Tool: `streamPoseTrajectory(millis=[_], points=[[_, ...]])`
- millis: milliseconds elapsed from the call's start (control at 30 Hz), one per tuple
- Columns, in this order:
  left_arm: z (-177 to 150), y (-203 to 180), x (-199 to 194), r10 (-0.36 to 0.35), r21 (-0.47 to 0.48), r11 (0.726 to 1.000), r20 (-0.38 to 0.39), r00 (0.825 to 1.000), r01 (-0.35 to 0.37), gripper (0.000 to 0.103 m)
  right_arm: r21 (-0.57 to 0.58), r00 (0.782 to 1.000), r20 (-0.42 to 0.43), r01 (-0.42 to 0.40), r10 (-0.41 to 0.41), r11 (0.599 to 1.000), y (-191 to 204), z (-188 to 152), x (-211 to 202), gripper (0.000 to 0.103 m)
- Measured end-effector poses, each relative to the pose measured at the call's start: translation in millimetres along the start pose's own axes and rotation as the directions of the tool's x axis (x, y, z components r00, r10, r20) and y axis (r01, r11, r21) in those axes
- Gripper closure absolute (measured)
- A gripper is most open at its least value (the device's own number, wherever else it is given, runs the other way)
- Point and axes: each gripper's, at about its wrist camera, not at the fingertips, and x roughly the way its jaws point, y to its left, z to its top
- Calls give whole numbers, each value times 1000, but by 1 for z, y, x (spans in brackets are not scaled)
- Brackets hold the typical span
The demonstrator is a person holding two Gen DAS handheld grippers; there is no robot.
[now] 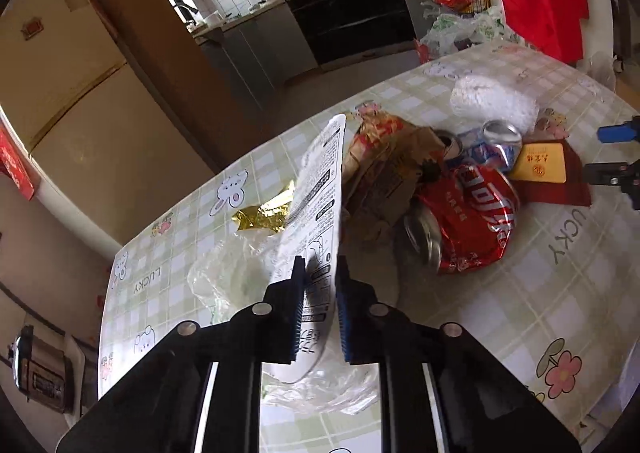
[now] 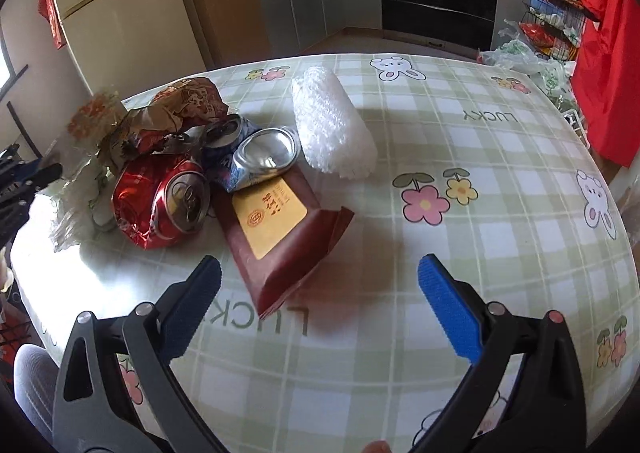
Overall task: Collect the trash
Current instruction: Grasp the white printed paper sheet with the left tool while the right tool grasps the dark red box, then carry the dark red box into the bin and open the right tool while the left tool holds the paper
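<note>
**First piece of trash pinched, pile still waiting**

Left tongs (image 1: pixel 320 293) narrowed on a white printed wrapper (image 1: pixel 316 205), its lower edge caught between the blue pads (image 1: pixel 345 317), the rest of the sheet standing up and away over the desk (image 1: pixel 560 293). Crinkled clear plastic (image 1: pixel 224 277) lying under and beside the grip, apparently not caught. Gold foil scrap (image 1: pixel 262 215) just beyond it.

Right tongs (image 2: pixel 320 285) spread wide and empty, hovering above the checked cloth just short of a maroon box with a yellow label (image 2: pixel 280 237). Behind that box, touching one another: a crushed red can (image 2: pixel 168 201), a flattened blue-and-silver can (image 2: pixel 256 157), a crumpled brown paper bag (image 2: pixel 176 109). A white bubble-wrap roll (image 2: pixel 332 125) just beside the heap.

Step in hand, by appearances: securing the wrapper with the left, lining up the right on the box.

Next move likely to call for: lifting the wrapper clear without dragging the plastic; straddling the box's narrow end before closing. No bin or bag in sight, so drop-off point unknown.
</note>
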Motion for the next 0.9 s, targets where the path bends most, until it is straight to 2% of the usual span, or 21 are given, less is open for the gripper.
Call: streamPoseTrajectory(millis=[167, 300, 400, 500, 533, 567, 667, 767, 900], points=[[2, 32, -35, -40, -116, 992, 71, 997, 48, 95, -10, 1000, -27, 3, -3, 1000, -4, 20, 34, 6], [1, 48, -60, -76, -189, 977, 119, 990, 98, 95, 95, 996, -75, -38, 45, 995, -14, 31, 59, 6], [-5, 56, -74, -120, -236, 960, 144, 982, 152, 95, 120, 994, -91, -48, 59, 992, -15, 32, 67, 8], [-12, 61, -85, -159, -280, 939, 163, 974, 200, 95, 134, 989, -98, -94, 108, 986, -12, 32, 63, 32], [-15, 62, -89, -171, -291, 932, 168, 971, 215, 95, 141, 985, -103, -123, 138, 982, -12, 31, 60, 46], [-18, 62, -92, -182, -299, 927, 173, 968, 227, 95, 153, 980, -110, -150, 168, 977, -12, 28, 57, 49], [-28, 57, -100, -203, -322, 913, 178, 963, 252, 95, 167, 975, -109, -172, 192, 971, -9, 22, 44, 63], [-41, 54, -106, -237, -353, 890, 180, 955, 287, 95, 204, 975, -98, -177, 200, 963, -6, 9, 27, 68], [-56, 49, -116, -258, -371, 877, 174, 950, 306, 95, 216, 982, -76, -153, 173, 964, 1, -11, -2, 71]])
